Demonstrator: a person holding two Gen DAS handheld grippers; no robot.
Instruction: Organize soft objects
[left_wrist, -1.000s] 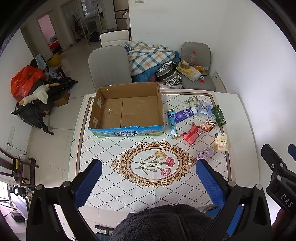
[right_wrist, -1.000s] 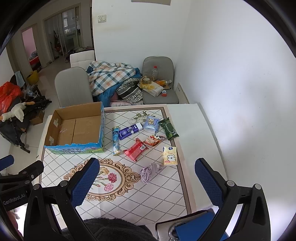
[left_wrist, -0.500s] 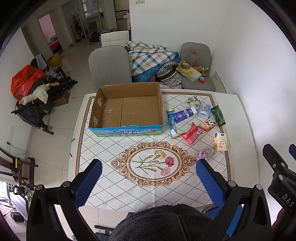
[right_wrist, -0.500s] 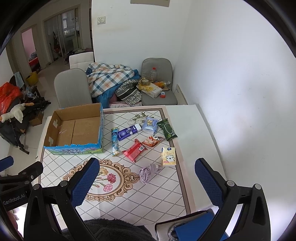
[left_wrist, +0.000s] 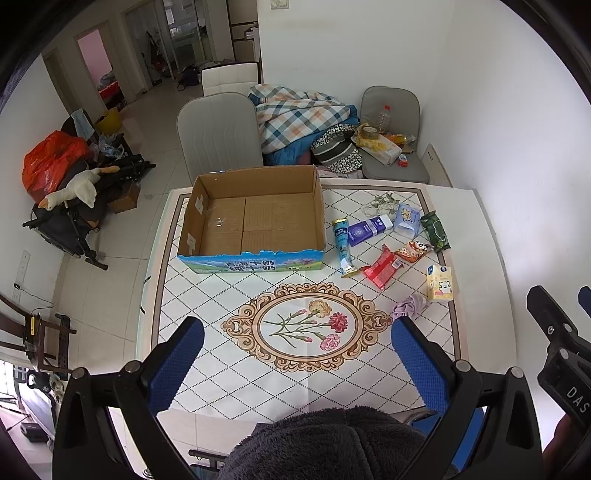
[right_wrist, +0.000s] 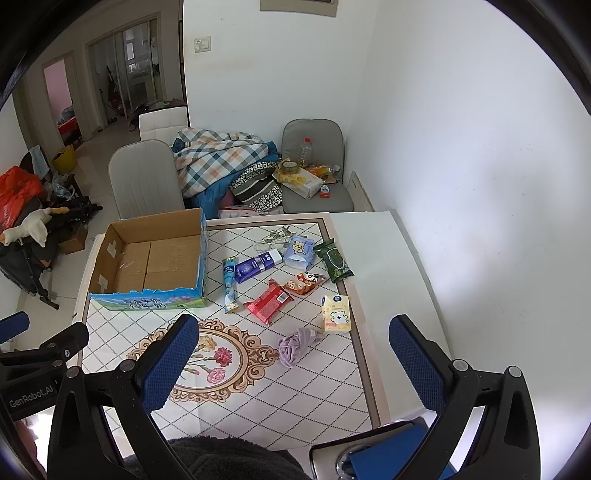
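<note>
Right now both claws hang high above the table (left_wrist: 207, 291), nothing picked up yet. Left gripper (left_wrist: 295, 362) is spread wide and empty, blue pads (left_wrist: 177, 363) far apart over the flower pattern; right gripper (right_wrist: 295, 360) is the same, wide and holding nothing. Cardboard box (left_wrist: 255, 218) sits at the far left of the table, open top, with nothing in it that I can see. Loose items lie in a cluster right of the box: a tube (right_wrist: 229, 282) just beside the box wall, a purple-and-white pack (right_wrist: 256, 267) touching the tube's top end, a red wrapper (right_wrist: 269, 301), a small orange snack bag (right_wrist: 303, 283), a light blue tissue pack (right_wrist: 298, 253), a green wipes pack (right_wrist: 334, 260), a yellow tissue pack (right_wrist: 335, 309) and a lilac cloth bundle (right_wrist: 295, 345) nearest the grippers. Cloth looks light, limp and bunched; probably best pinched at the thick knotted middle so it doesn't trail. Tissue and wipes packs look squashy with slick film, so grip across the short sides, mid-body. Red wrapper and snack bag are flat and crinkly; likely need an edge pinch and may slide. Judging by position, the cloth is the easiest first grab for the right claw.
</note>
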